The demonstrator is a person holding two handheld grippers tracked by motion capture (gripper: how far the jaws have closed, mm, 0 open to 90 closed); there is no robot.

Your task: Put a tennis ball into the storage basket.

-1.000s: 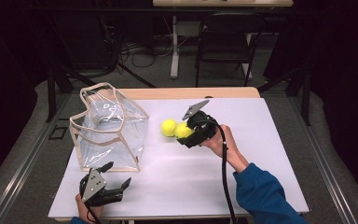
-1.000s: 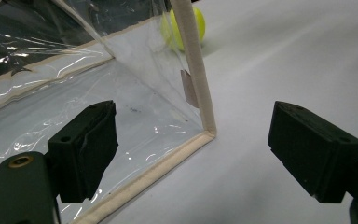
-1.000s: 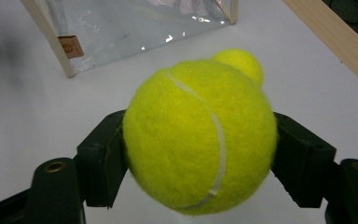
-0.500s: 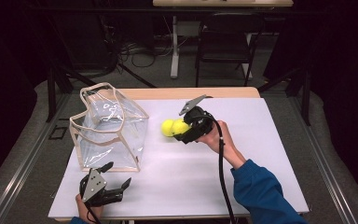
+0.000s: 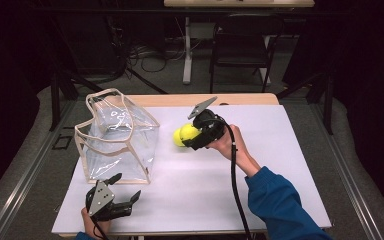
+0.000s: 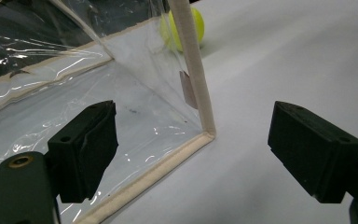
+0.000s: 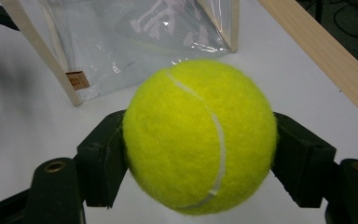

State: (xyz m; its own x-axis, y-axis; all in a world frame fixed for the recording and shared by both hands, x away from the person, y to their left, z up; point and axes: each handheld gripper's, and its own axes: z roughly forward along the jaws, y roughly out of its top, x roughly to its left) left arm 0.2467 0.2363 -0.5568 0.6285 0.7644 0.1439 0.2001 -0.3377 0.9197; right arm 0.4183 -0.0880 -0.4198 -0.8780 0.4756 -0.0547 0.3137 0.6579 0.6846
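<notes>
Fingers (image 7: 103, 163) of the right gripper (image 5: 192, 135) squeeze one tennis ball (image 7: 199, 136) tight.

It sits in the middle of the high view, near a clear bag (image 5: 117, 140) whose open top is likely where it goes. At lower left, the left gripper (image 5: 125, 192) waits, fingers (image 6: 86, 149) wide apart by the bag's corner, maybe to steady it on the worktop (image 5: 280, 165).

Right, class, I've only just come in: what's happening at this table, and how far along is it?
A person works at a white table with a gripper in each hand. The right gripper is shut on a yellow tennis ball, held just above the table beside a second ball. A clear plastic bag with beige trim stands open to their left, with nothing visible inside. The left gripper rests open near the bag's front corner, touching nothing.
</notes>
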